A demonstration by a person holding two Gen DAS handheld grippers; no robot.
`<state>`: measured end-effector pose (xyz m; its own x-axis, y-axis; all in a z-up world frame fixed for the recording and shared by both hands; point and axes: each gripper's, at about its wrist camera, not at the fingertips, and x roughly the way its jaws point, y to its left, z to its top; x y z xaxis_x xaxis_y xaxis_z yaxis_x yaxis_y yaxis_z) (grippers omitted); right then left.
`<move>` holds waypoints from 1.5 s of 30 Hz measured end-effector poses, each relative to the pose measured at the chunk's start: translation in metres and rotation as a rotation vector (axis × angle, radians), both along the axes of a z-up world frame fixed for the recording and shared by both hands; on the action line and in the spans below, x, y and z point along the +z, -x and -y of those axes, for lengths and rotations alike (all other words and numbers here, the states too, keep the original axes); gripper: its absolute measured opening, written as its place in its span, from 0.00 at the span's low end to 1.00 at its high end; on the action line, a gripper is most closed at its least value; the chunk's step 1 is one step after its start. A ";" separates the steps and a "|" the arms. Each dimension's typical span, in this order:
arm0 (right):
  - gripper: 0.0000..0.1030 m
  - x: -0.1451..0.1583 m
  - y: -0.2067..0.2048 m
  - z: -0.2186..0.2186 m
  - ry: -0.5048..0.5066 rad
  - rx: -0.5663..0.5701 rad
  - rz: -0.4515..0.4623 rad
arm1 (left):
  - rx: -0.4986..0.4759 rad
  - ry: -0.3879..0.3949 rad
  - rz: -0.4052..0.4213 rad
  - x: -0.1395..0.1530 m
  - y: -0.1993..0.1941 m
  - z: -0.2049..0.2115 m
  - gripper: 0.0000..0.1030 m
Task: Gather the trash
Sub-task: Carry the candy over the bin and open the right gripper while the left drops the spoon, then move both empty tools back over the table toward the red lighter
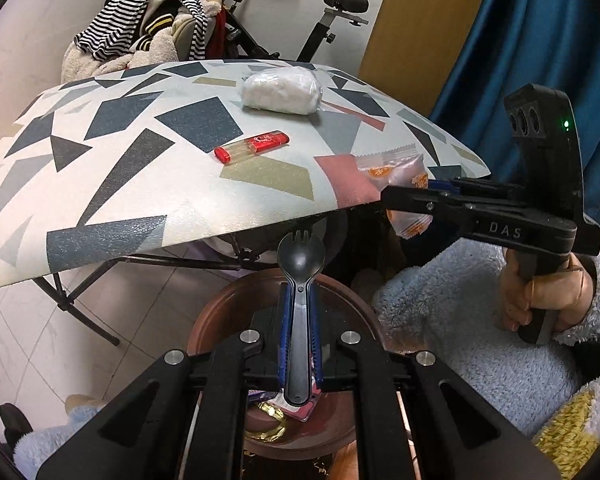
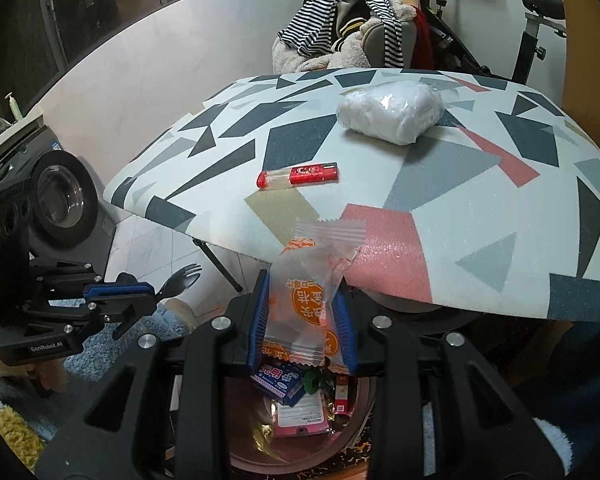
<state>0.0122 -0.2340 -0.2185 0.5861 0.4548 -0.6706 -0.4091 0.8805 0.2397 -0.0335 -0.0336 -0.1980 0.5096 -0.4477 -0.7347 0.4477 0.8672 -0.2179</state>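
Note:
My left gripper [image 1: 299,300] is shut on a black plastic spork [image 1: 300,258], held upright over a brown round bin [image 1: 236,304] below the table edge. From the right wrist view that left gripper [image 2: 150,294] shows at the left with the spork [image 2: 182,274] sticking out. My right gripper [image 2: 302,316] is shut on a clear orange-printed snack wrapper [image 2: 302,300], above the same bin [image 2: 356,432], which holds several wrappers and a small blue box [image 2: 278,382]. The right gripper [image 1: 396,196] and its wrapper [image 1: 396,168] also appear at the right in the left wrist view.
A patterned table [image 1: 140,184] carries a red lighter [image 1: 252,146] and a white wrapped bundle [image 1: 280,92]; the lighter [image 2: 298,175] and bundle [image 2: 390,112] lie ahead. Behind stand an exercise bike [image 1: 332,24] and piled clothes [image 1: 148,36]. A washing machine [image 2: 56,196] is at the left.

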 end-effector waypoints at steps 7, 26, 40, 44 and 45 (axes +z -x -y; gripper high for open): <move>0.33 -0.003 0.000 -0.003 0.003 0.020 -0.018 | 0.048 0.035 0.067 0.013 0.003 -0.011 0.48; 0.36 -0.029 -0.001 -0.041 0.132 0.119 -0.090 | 0.242 -0.003 0.251 0.050 0.015 -0.064 0.87; 0.93 -0.036 0.001 -0.050 0.184 0.094 -0.059 | 0.286 0.000 0.226 0.046 0.014 -0.072 0.90; 0.94 -0.035 -0.003 -0.046 0.182 0.063 -0.068 | 0.283 -0.005 0.231 0.045 0.014 -0.072 0.90; 0.94 -0.034 -0.004 -0.044 0.176 0.053 -0.065 | 0.282 -0.007 0.231 0.045 0.014 -0.071 0.90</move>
<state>0.0160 -0.1903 -0.2523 0.5175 0.3564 -0.7779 -0.4448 0.8887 0.1112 -0.0472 0.0376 -0.1534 0.7651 -0.2613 -0.5886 0.2271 0.9647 -0.1330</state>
